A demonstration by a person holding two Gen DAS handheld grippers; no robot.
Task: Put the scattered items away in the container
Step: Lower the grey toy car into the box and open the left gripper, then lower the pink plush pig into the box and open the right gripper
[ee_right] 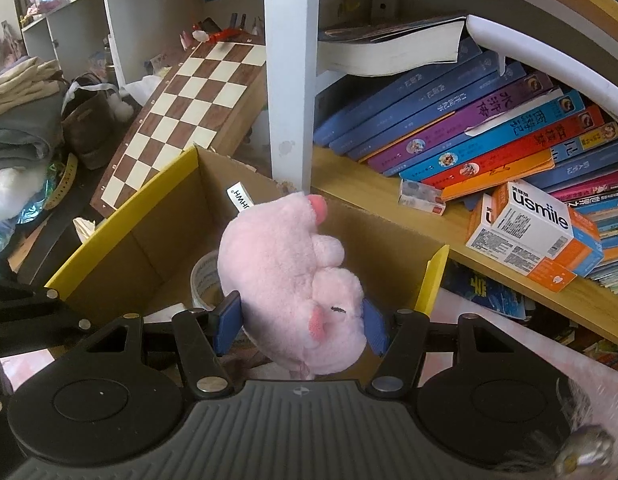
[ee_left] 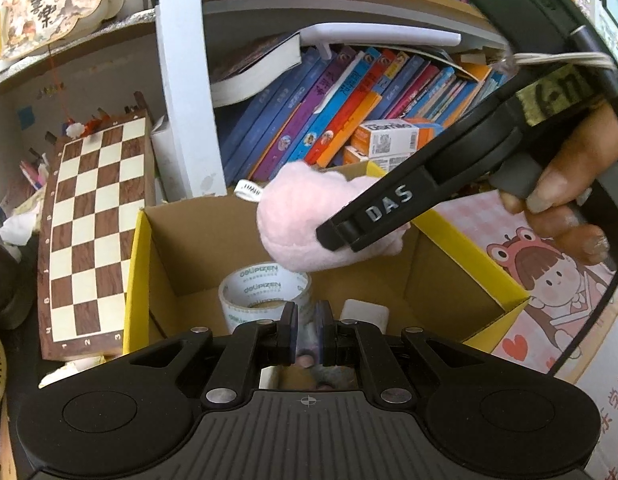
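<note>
A pink plush toy is clamped by the right gripper above the cardboard box, while the left gripper is held nearly closed, empty.

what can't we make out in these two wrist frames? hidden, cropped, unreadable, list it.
- Box floor: left wrist view, its near part is hidden behind the left tool; right wrist view, mostly covered by the pink plush.
- Tape roll: right wrist view shows only a sliver behind the plush.
- White item in the box: left wrist view, cut off by the tool body, unidentifiable.
- Plush tag: print cropped.
- Right tool far pad: half buried in plush.
</note>
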